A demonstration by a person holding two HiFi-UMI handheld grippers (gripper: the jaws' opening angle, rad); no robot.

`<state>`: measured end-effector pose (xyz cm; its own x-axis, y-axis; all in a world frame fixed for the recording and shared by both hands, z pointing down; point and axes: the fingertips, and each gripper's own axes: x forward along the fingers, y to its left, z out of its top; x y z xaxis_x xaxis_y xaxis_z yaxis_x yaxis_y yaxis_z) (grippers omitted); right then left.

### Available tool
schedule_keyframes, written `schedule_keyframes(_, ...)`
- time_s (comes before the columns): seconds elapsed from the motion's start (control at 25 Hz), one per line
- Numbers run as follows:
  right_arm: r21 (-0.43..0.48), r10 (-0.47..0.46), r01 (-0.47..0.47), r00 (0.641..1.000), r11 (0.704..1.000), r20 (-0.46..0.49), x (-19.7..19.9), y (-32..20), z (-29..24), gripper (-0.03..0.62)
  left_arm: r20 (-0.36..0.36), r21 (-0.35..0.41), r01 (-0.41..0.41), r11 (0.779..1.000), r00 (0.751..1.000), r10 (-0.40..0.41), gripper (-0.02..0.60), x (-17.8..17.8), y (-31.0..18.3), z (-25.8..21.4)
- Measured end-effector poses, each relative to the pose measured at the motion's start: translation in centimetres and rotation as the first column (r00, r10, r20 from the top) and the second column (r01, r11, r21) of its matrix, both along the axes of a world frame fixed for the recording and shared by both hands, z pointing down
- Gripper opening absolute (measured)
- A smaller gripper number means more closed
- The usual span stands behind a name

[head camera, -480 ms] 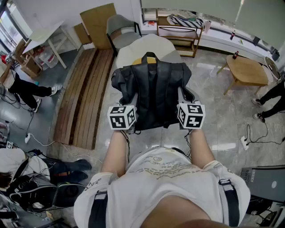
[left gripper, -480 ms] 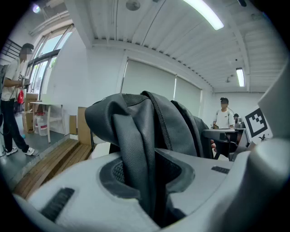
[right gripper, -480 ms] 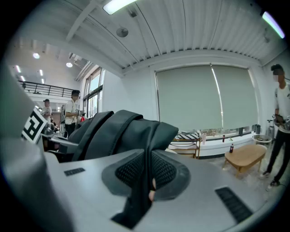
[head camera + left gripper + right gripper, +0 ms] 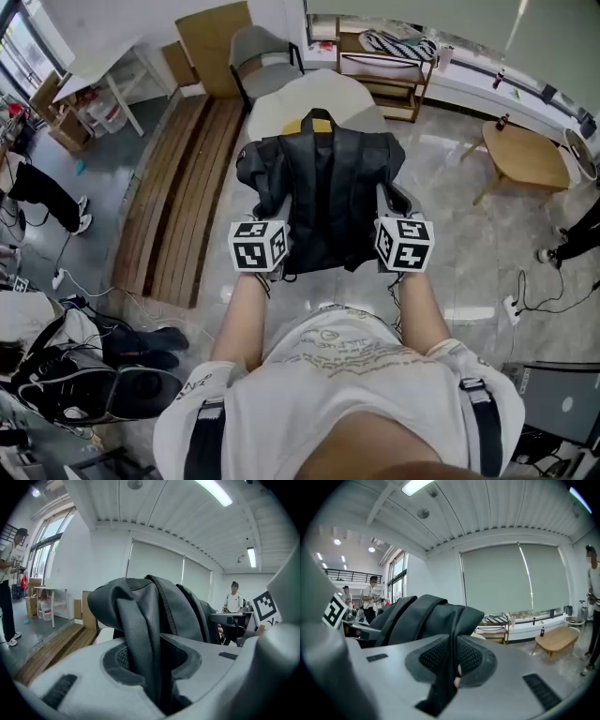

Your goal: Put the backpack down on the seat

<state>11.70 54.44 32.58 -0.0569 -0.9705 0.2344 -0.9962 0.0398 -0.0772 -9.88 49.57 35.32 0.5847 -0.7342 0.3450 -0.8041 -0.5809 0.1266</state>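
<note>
Backpack [image 4: 323,197] of soft black fabric hangs pinched by its two sides, one in the left gripper [image 4: 154,667] and one in the right gripper [image 4: 452,667] — pale cushioned seat [image 4: 281,103] just beyond and below.

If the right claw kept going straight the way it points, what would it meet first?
The right claw is shut on the black backpack; beyond it, probably the pale seat, though depth is unclear.

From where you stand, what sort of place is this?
Probably a shared office or studio lounge: there is a low wooden table, an open shelf along the wall, and a grey chair.
</note>
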Motion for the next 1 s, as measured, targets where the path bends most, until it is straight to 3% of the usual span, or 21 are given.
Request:
schedule_keyframes(0.16,-0.004,-0.001,0.001,1.0,1.0,0.017,0.7,0.6,-0.1,0.054,0.003,-0.014,0.006,1.0,1.0,-0.006,0.109,0.7,0.6,-0.1)
schedule_keyframes(0.68,-0.016,-0.061,0.061,0.998,0.998,0.018,9.1,-1.0,1.1,0.054,-0.027,-0.052,0.057,0.997,0.998,-0.059,0.106,8.8,0.2,1.1)
schedule_keyframes(1.0,-0.034,-0.078,0.079,0.997,0.996,0.02,9.6,-1.1,1.9,0.054,-0.027,-0.077,0.066,0.995,0.997,-0.069,0.104,9.3,0.5,2.2)
